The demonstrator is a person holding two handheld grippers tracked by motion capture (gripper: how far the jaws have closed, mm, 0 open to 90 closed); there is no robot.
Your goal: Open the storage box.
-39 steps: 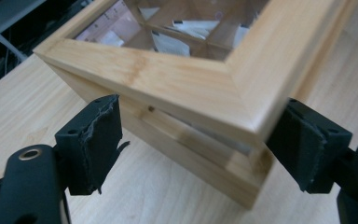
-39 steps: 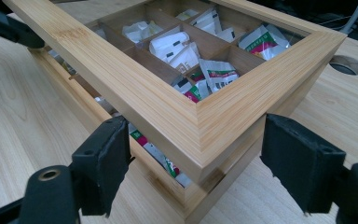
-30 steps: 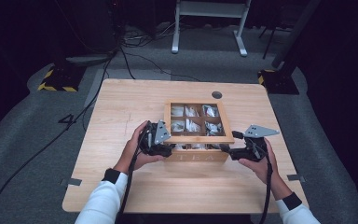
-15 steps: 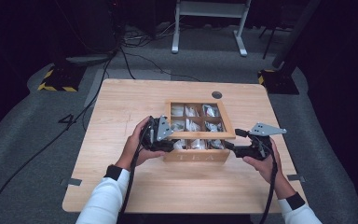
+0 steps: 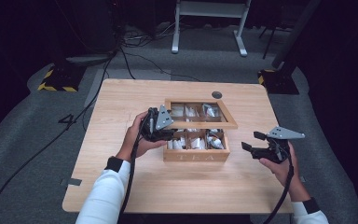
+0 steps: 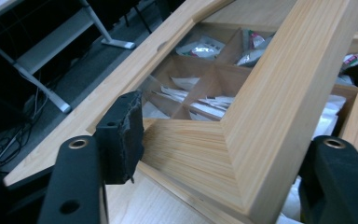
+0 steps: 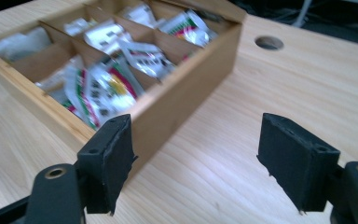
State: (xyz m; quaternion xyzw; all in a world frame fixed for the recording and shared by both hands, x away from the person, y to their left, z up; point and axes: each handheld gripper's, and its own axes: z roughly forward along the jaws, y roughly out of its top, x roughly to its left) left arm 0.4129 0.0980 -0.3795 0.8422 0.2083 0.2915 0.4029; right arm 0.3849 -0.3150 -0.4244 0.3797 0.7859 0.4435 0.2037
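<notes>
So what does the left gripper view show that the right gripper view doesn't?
Left gripper view alone: the left gripper with its jaws around the corner of the wooden lid with a clear pane, lifted over the compartments. Right gripper view alone: the right gripper, jaws open around bare table beside the tea box, and the round table hole. Both: tea packets in wooden compartments.

Parted jaws beside tea box [image 7: 177, 100] corner
</notes>
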